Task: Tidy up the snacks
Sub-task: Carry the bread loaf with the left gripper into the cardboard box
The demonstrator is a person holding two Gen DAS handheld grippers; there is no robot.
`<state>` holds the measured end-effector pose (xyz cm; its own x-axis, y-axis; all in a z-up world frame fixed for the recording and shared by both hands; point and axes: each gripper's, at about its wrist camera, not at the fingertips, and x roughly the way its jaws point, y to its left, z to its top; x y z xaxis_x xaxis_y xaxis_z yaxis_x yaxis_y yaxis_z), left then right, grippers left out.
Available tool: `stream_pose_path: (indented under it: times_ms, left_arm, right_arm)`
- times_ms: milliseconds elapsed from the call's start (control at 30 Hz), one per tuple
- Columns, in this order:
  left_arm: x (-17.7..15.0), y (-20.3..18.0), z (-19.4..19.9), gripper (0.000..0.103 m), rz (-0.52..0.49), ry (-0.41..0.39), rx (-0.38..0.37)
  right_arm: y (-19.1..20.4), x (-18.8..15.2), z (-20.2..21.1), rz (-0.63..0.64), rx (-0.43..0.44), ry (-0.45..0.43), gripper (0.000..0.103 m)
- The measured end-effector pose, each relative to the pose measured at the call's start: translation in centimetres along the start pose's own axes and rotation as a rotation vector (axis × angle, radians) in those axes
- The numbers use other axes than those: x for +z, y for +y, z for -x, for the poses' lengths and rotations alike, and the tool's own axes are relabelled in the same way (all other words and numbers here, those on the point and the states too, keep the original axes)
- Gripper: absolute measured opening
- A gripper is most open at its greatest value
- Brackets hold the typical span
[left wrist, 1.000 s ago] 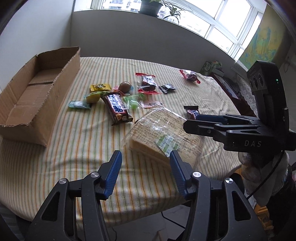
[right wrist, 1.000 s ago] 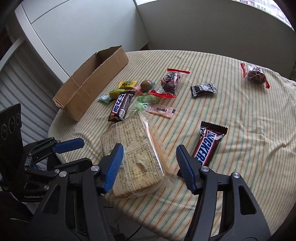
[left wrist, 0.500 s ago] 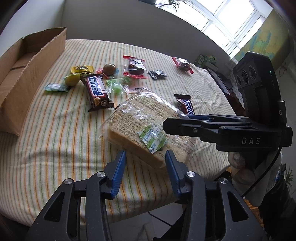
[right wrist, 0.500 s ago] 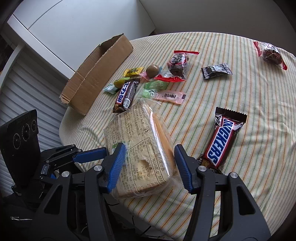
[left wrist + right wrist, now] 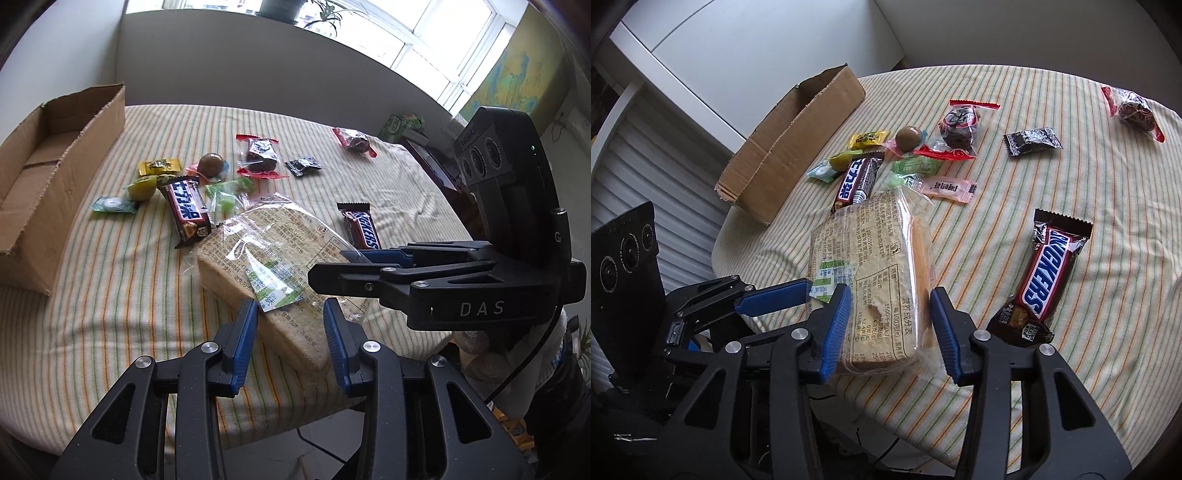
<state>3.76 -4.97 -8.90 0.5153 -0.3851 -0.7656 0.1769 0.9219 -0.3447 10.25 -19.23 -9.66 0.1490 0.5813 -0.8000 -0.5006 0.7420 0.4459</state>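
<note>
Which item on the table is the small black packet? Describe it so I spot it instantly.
Start at the striped tablecloth and find the English-lettered Snickers bar on its right side. Look straight beyond it: the small black packet lies alone, between two red-trimmed clear bags. It is the only black wrapper with white print and crimped ends.

**Around the room**

A striped tablecloth point(image 5: 110, 295) is covering the table. A potted plant point(image 5: 280, 7) is sitting on the windowsill under bright windows point(image 5: 424, 48). A map point(image 5: 517, 85) is hanging on the right wall. White shutters point(image 5: 639, 177) are showing at left.
</note>
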Motion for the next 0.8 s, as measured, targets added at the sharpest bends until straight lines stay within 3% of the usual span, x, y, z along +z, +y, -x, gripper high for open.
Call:
stream_pose_path:
  times_ms: [400, 800]
  left_arm:
    - [0.8, 0.1, 2.7, 0.035, -0.026, -0.078, 0.023]
    - [3.7, 4.3, 8.1, 0.035, -0.027, -0.215, 0.099]
  right_arm:
    - [3.2, 1.6, 2.2, 0.054, -0.008, -0.064, 0.047]
    - [10.1, 8.1, 1.7, 0.178, 0.017, -0.127, 0.047]
